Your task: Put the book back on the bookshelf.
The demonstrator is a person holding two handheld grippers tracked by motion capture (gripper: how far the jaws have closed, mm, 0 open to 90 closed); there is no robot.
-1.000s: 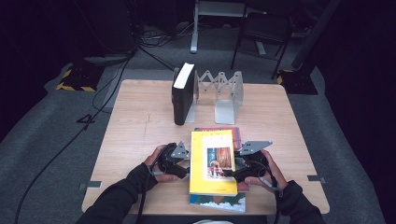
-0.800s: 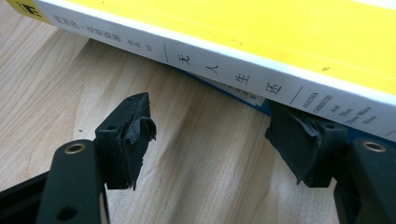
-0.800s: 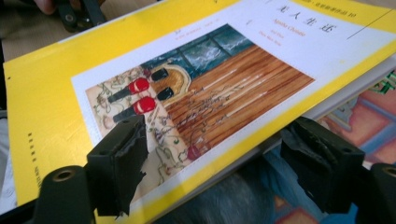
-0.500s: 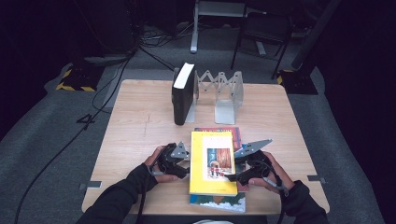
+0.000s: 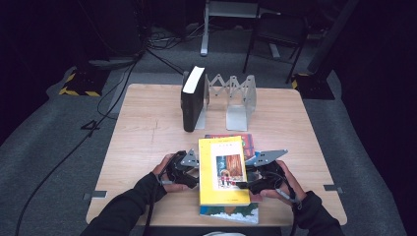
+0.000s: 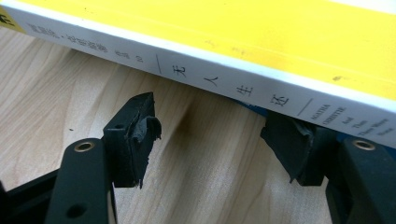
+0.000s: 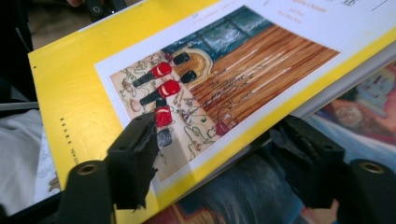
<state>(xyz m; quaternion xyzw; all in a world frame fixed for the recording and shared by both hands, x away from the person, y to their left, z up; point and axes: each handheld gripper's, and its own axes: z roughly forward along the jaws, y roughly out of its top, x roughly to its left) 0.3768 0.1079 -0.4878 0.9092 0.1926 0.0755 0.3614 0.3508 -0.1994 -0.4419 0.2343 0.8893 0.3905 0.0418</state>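
A yellow book (image 5: 222, 169) lies on top of a colourful book (image 5: 231, 212) and a red book (image 5: 246, 140) near the table's front edge. My left gripper (image 5: 193, 178) sits at its left side. In the left gripper view it (image 6: 215, 126) is open, with one jaw tucked under the white spine (image 6: 243, 88) and the other free over the wood. My right gripper (image 5: 242, 186) is at the right side. Its jaws (image 7: 215, 128) have just been closing: one lies over the yellow book's cover (image 7: 196, 84), one under the edge, and the pads are not clamped.
A black book (image 5: 193, 98) stands upright in a metal folding rack (image 5: 238, 96) at the back of the wooden table (image 5: 147, 128). Bare wood lies left and right of the stack. A chair and cables are on the dark floor beyond.
My right gripper's jaws have drawn closer together around the yellow book's right edge. Both hands and the books stay where they were.
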